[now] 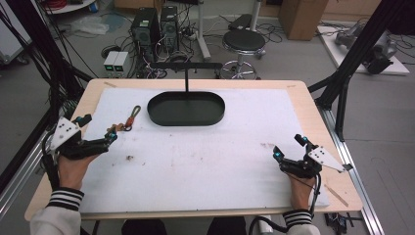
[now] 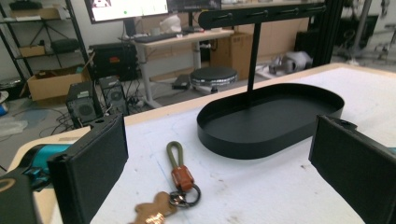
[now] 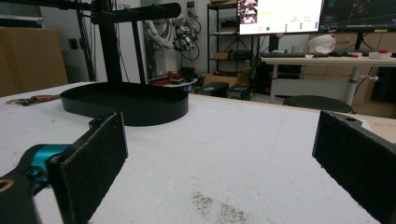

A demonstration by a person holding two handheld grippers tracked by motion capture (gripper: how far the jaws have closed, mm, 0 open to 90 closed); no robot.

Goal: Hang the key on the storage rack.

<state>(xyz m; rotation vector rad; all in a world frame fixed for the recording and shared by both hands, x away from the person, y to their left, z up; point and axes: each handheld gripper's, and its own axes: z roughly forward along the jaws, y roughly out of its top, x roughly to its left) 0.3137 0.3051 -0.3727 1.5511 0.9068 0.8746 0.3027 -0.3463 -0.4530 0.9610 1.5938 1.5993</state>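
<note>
A person works at a bench [image 1: 313,105] covered with a white mat [image 1: 210,161], a hand-held gripper in each hand. The left hand-held gripper [image 1: 111,138], at the left edge of the mat, points toward a keychain [image 1: 128,121] lying just beyond its tips; its jaws stand wide apart and hold nothing. In the left gripper view, the keychain [image 2: 179,183] lies flat on the mat between and just ahead of the two black jaws, its green loop pointing away toward the far side, an orange-brown leather band and a metal ring below it, and a tan tag at the near end. A black oval tray [image 1: 186,108] with an upright post and crossbar sits at the far middle of the mat, to the right of the keychain and apart from it. The right hand-held gripper [image 1: 278,155] rests near the right edge of the mat, its jaws also apart and empty, well away from the tray.
</note>
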